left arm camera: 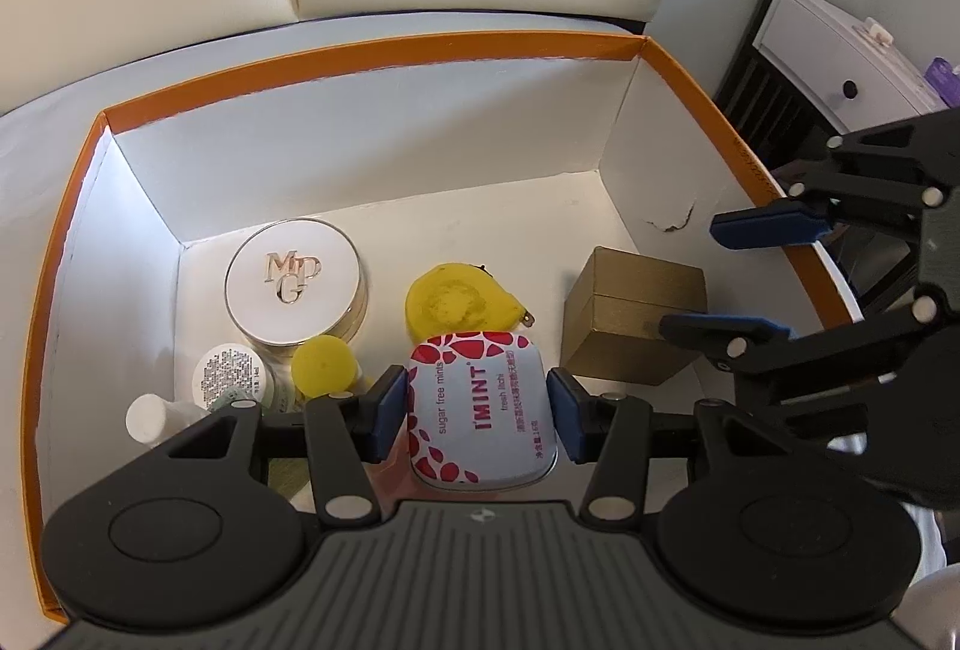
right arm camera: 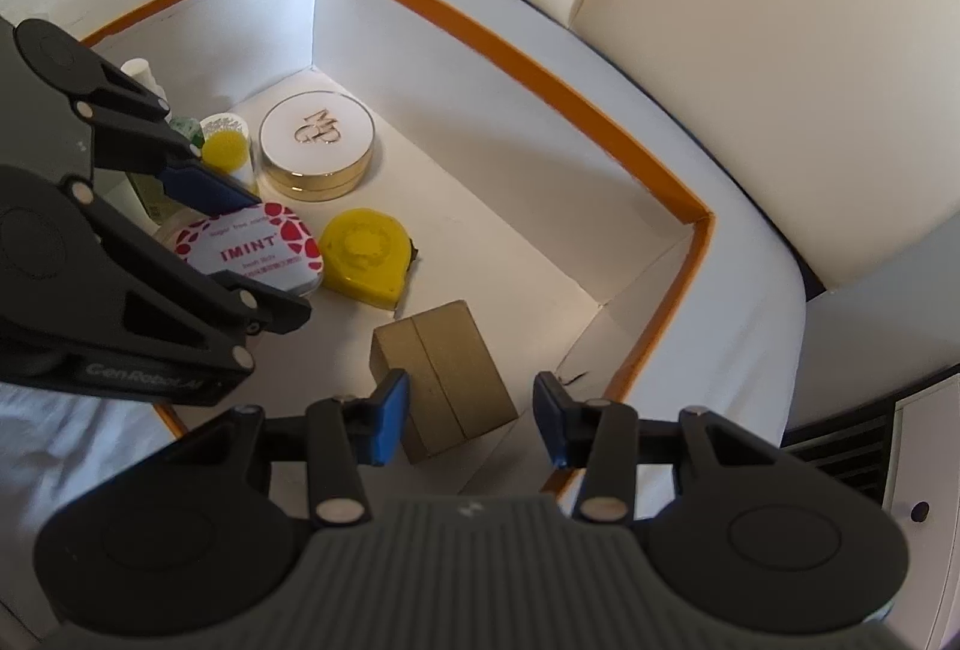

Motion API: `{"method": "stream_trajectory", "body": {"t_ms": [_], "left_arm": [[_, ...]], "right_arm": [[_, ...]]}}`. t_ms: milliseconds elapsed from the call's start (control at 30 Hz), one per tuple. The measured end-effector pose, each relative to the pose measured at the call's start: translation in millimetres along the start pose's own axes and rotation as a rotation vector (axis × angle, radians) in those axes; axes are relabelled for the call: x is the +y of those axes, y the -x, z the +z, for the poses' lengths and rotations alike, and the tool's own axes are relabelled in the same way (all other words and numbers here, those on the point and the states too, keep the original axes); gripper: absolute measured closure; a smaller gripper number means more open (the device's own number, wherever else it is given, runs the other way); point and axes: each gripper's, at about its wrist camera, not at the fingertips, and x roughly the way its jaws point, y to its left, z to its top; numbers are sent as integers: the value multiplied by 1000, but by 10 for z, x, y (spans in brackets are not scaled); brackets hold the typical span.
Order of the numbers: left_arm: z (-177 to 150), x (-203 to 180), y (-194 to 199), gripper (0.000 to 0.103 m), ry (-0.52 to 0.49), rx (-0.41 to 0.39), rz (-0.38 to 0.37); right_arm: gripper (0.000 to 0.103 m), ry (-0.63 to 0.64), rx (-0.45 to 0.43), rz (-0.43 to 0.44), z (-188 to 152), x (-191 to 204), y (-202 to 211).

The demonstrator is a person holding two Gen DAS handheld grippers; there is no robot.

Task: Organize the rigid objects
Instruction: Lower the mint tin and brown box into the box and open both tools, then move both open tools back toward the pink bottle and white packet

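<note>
The mint tin (left arm camera: 480,407) had red spots and said "I'MINT", "sugar free mints" and "fresh litchi". The left gripper (left arm camera: 477,410) had it squeezed between its two blue pads, low inside the box (left arm camera: 372,53). The box was white inside with an orange rim. A round white case (left arm camera: 294,284) with gold letters, maybe "MPG", sat on the box floor. A yellow tape measure (left arm camera: 459,305) lay just behind the tin. A small gold box (right arm camera: 447,377) stood near the right wall. A yellow ball (left arm camera: 324,365), a small jar (left arm camera: 225,374) with tiny print and a white bottle (left arm camera: 147,416) were crowded in the left corner. The right gripper (right arm camera: 471,416) hung over the gold box with its pads apart, holding nothing. Its partner's arm read "GenRobot.AI".
</note>
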Motion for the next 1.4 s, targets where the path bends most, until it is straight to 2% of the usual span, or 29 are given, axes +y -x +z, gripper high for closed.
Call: {"method": "stream_trajectory", "body": {"t_ms": [333, 467, 500, 733, 933, 1000, 1167, 1400], "left_arm": [[22, -2, -57, 44, 19, 26, 8], [-7, 13, -74, 35, 24, 18, 13], [-11, 17, -72, 30, 29, 17, 10], [-7, 61, -8, 24, 58, -10, 8], [-4, 44, 167, 21, 69, -85, -31], [-12, 18, 238, 21, 64, -119, -19], [-59, -6, 493, 21, 78, -220, -13], [-203, -14, 847, 23, 83, -277, 12]], "right_arm": [[57, 9, -13, -15, -4, 30, 46], [57, 2, -11, -18, -8, 31, 49], [57, 2, -11, -19, -7, 33, 50], [56, 5, -13, -20, -1, 30, 64], [54, 1, -22, -30, -18, 39, 116], [48, 0, -28, -40, -16, 42, 149], [45, -5, -58, -54, -28, 84, 320], [43, -65, -126, -111, -105, 192, 604]]}}
